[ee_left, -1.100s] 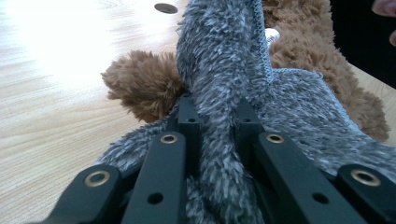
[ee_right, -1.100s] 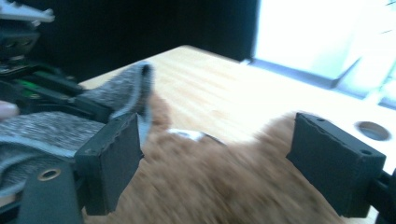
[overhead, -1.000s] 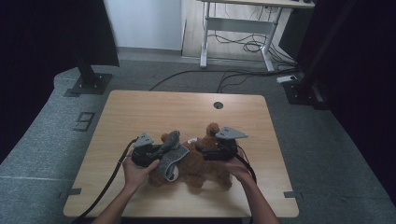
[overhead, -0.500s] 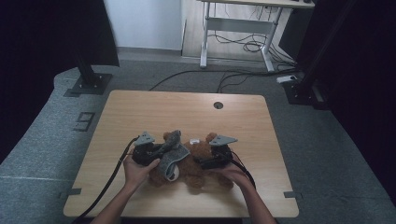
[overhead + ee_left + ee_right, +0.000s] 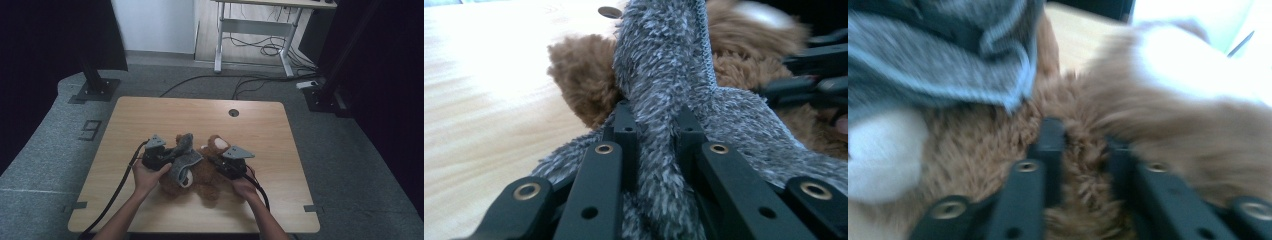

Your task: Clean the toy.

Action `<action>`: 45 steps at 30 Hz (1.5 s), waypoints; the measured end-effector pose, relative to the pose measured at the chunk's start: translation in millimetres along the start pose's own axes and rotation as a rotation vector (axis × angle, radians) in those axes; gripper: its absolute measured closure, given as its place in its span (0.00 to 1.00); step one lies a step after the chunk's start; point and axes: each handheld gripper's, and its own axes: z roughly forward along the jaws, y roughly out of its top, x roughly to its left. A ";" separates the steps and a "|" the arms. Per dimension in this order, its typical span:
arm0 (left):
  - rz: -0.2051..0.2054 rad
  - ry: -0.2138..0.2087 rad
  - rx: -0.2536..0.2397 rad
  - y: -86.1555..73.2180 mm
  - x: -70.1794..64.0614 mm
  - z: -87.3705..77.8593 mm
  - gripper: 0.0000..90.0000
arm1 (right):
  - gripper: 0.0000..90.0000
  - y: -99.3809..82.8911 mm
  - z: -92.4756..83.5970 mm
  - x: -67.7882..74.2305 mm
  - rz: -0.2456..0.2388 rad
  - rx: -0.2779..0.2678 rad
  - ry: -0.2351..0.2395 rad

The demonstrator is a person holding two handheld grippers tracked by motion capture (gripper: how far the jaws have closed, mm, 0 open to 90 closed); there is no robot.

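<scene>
A brown plush teddy bear (image 5: 210, 172) lies on the wooden table (image 5: 200, 120) with a grey fuzzy garment (image 5: 182, 155) partly over it. My left gripper (image 5: 170, 156) is shut on a fold of the grey garment (image 5: 659, 115), whose pile bunches between its jaws. My right gripper (image 5: 216, 162) has just closed its jaws; they now pinch the bear's brown fur (image 5: 1083, 150) beside the garment's hem (image 5: 948, 80). White patches of the bear (image 5: 878, 150) show on either side. A hand holds each gripper near the table's front.
A round cable hole (image 5: 233, 113) sits at the table's far middle. A black stand base (image 5: 95, 90) is on the floor at far left, a white desk frame (image 5: 250, 30) with cables behind. Cables trail from both grippers off the front edge.
My right gripper has sunk onto the bear and its jaws have gone from wide to shut on the fur. The left gripper keeps its grip and place.
</scene>
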 end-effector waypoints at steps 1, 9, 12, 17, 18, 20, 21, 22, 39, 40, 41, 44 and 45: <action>-0.009 -0.003 0.008 2.5 3.0 2.0 0.87 | 0.85 0.9 1.7 0.0 -0.001 -0.002 -0.004; 0.004 -0.001 0.023 1.3 0.8 6.7 0.87 | 0.34 6.4 -12.5 -20.9 0.139 0.003 -0.002; 0.002 0.003 0.024 0.1 1.4 6.9 0.87 | 0.28 -1.9 -27.0 -23.5 0.160 0.021 0.015; 0.002 0.004 0.025 -0.1 1.6 7.6 0.87 | 0.20 -19.5 -36.7 -27.4 0.182 0.097 0.049; 0.004 0.003 0.023 -0.1 1.4 7.5 0.87 | 0.18 -20.9 -33.4 -29.2 0.191 0.113 0.058; 0.007 0.003 0.024 -0.4 1.2 7.6 0.87 | 0.14 -20.5 -21.5 -32.5 0.210 0.150 0.084; 0.008 0.005 0.025 -0.6 1.3 7.7 0.87 | 0.11 -18.4 -13.5 -34.2 0.208 0.170 0.094; 0.008 0.005 0.026 -0.8 1.5 8.3 0.87 | 0.09 -16.8 -8.9 -35.5 0.216 0.180 0.108; 0.004 0.009 0.018 1.5 2.7 12.6 0.87 | 0.65 -13.8 8.7 -17.6 0.102 0.123 0.085; 0.006 0.011 0.018 2.5 3.3 12.8 0.87 | 0.66 -14.1 8.8 -16.6 0.092 0.110 0.073; 0.008 0.015 0.016 4.3 4.0 13.1 0.87 | 0.67 -14.2 9.4 -15.9 0.084 0.098 0.064; 0.014 0.036 0.007 12.1 7.5 15.5 0.87 | 0.69 -13.5 12.7 -14.1 0.071 0.057 0.015; 0.011 0.039 0.005 14.4 8.8 16.2 0.87 | 0.70 -13.1 14.3 -14.3 0.069 0.040 -0.003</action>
